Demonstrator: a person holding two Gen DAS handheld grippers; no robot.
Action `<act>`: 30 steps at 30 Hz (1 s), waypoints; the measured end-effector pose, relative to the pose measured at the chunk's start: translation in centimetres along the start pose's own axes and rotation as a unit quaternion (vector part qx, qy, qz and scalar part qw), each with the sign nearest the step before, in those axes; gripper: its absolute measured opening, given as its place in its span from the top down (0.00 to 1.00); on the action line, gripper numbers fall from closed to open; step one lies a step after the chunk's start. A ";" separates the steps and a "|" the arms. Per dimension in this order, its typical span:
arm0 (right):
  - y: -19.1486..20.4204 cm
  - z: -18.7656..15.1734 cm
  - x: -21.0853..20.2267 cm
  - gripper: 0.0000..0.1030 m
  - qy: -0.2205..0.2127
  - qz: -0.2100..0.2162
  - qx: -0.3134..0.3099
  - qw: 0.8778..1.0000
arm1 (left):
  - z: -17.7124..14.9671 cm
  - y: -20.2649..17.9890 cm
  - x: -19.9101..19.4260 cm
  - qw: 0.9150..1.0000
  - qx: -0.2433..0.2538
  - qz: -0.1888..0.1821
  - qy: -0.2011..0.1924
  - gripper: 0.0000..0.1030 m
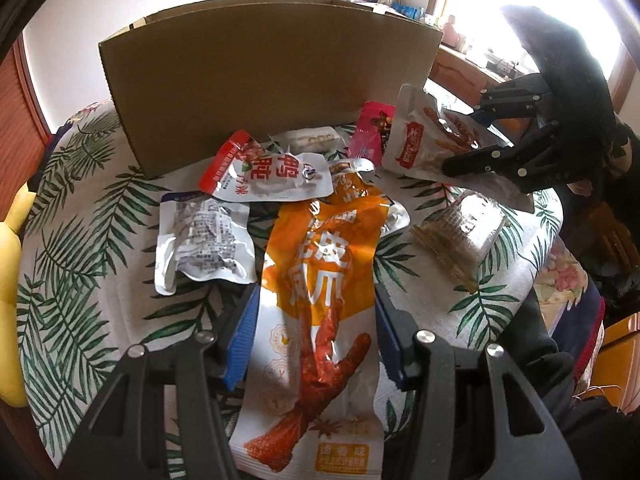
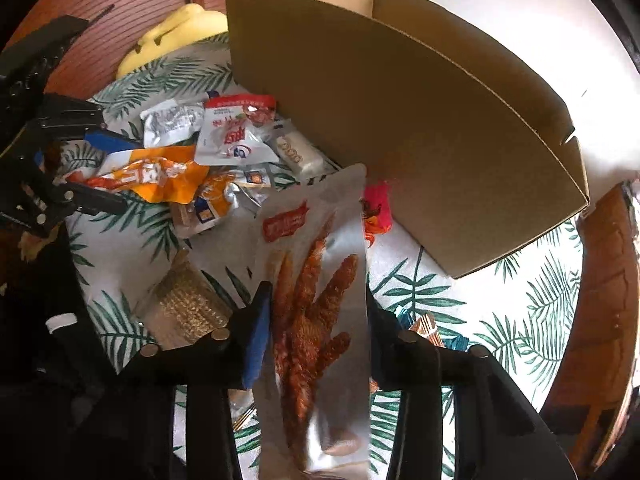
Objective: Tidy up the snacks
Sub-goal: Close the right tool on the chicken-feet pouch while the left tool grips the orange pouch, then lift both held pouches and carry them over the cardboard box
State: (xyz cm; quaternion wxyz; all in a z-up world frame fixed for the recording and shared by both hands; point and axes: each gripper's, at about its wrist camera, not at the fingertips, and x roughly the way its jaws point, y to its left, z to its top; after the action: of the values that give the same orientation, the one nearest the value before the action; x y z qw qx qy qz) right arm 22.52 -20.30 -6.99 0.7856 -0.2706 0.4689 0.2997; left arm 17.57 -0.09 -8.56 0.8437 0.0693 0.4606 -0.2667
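Hand-held gripper on the right (image 2: 316, 340) clamps a light, slippery, floppy foil pouch (image 2: 316, 280) at its edges; the left (image 1: 316, 340) grips the orange packet (image 1: 320, 280).

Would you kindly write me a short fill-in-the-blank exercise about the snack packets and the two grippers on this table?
1. The left gripper has its fingers on either side of a large packet that is white and ____.
2. The right gripper holds a silver pouch whose label at the top is ____.
3. Behind the snacks stands a brown ____ box.
4. The tablecloth is printed with green ____.

Missing words: orange; red; cardboard; leaves
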 end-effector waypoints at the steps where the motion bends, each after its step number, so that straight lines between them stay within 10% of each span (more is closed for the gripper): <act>1: 0.0 0.0 0.0 0.58 -0.002 -0.001 0.000 1.000 | 0.0 0.0 0.0 1.000 0.000 -0.001 -0.001 0.49; 30: 0.3 -0.8 -1.9 0.54 -0.038 -0.042 0.001 0.998 | -0.1 0.2 -0.2 1.000 -0.001 -0.003 -0.010 0.49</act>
State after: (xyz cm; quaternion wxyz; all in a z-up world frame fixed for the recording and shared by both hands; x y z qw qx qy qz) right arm 21.17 -21.07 -5.65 0.8150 -0.2777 0.4271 0.2762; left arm 17.54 0.18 -8.51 0.8474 0.0645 0.4530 -0.2692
